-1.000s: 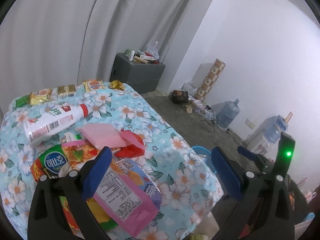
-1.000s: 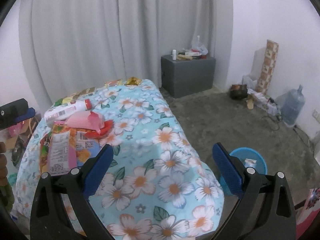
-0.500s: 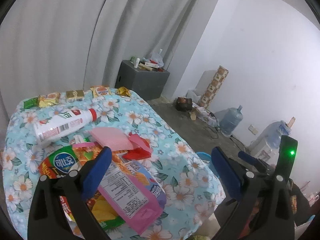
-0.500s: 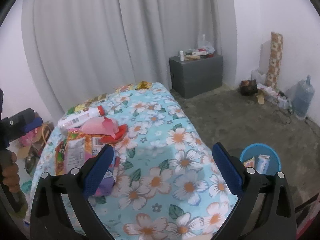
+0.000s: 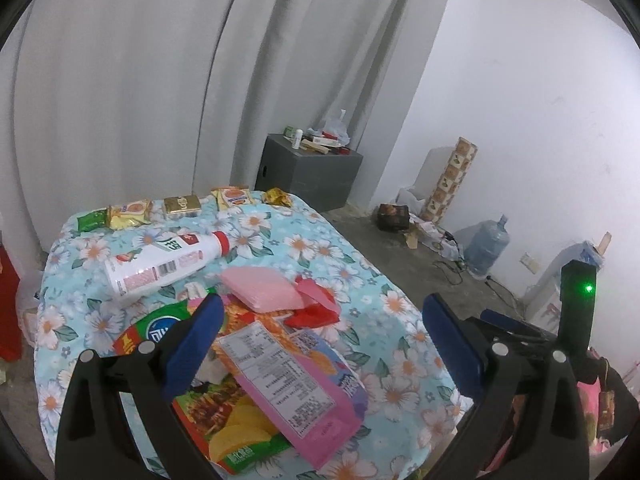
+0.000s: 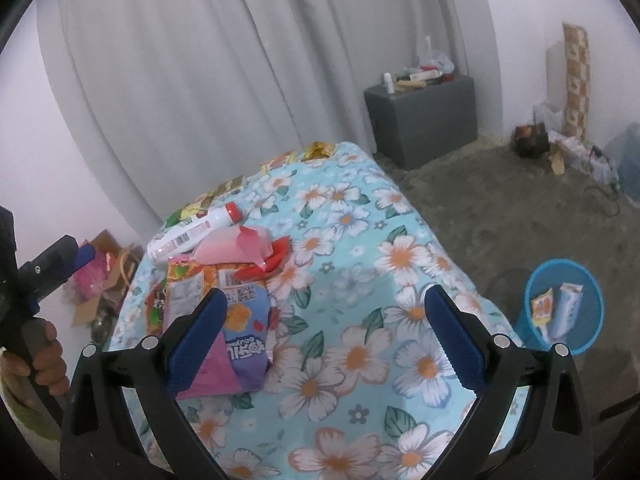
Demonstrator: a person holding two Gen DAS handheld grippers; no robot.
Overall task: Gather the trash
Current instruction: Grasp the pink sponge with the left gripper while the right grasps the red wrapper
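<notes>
A: Left wrist view, item one: left gripper (image 5: 320, 344), fingers spread wide, holding nothing, hanging above the near end of the bench (image 5: 360, 280), which carries a blue flowered cloth.

B: Trash near it?

A: A pile on the bench. Pink packet (image 5: 292, 392) with a printed label on top, at the near edge; yellow-and-green chip bag (image 5: 236, 436) under it; pink wrapper (image 5: 262, 290) and red wrapper (image 5: 316, 314) just beyond the packet; white bottle (image 5: 168, 262) with a red cap lying on its side beyond those. A row of small snack packs (image 5: 180, 205) lines the far edge of the bench.

B: Right wrist view?

A: Right gripper (image 6: 322, 342), fingers likewise wide apart, empty, above the bare flowered part of the bench beside the pile. Purple snack bag (image 6: 246, 340) close by its left finger; the bottle beyond it.

B: Bin?

A: Blue bin (image 6: 560, 304) on the floor, off the bench's right side, two packets already inside.

B: Anything else?

A: A hand (image 6: 44, 360) at the left edge of the right view, gripping the other tool's handle. Grey cabinet (image 6: 424, 118) against the curtain, beyond the bench.
</notes>
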